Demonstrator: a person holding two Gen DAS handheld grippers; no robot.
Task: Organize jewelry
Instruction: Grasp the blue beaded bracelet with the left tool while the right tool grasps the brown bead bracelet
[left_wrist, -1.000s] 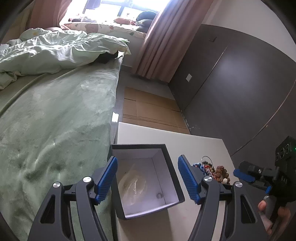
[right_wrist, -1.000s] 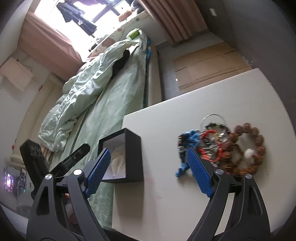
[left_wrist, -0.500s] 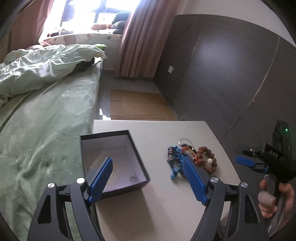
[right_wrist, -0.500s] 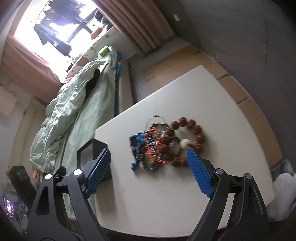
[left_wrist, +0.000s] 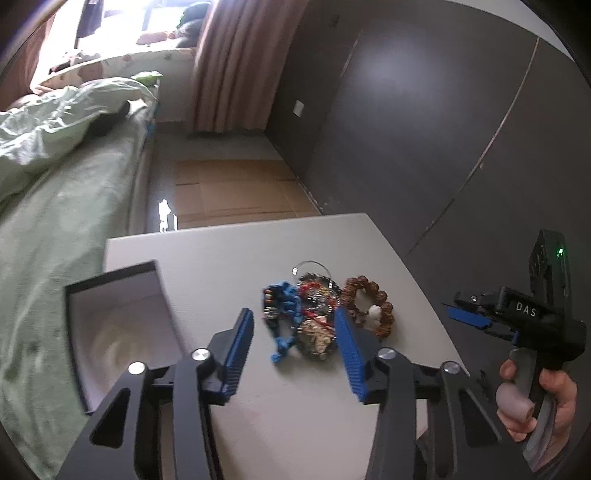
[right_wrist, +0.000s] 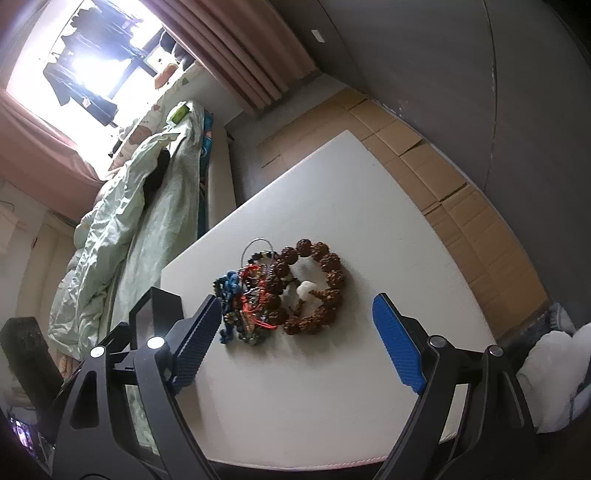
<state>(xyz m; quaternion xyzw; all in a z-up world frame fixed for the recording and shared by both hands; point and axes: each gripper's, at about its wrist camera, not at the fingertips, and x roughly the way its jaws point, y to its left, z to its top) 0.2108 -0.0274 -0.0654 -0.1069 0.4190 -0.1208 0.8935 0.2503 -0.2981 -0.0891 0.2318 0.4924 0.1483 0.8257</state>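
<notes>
A tangled pile of jewelry lies mid-table: a blue piece, red-threaded strands and a brown bead bracelet. It also shows in the right wrist view, with the brown bead bracelet on its right. An open black box with a pale lining stands at the table's left edge. My left gripper is open and empty, just short of the pile. My right gripper is open and empty, above the table near the pile; it also shows in the left wrist view.
The white table stands beside a bed with a green cover. Cardboard sheets lie on the floor beyond the table. A dark wall runs along the right. White cloth lies on the floor at the right.
My left gripper has swung right, from over the black box to facing the jewelry pile. My right gripper has also shifted right, so the pile now sits between its fingers.
</notes>
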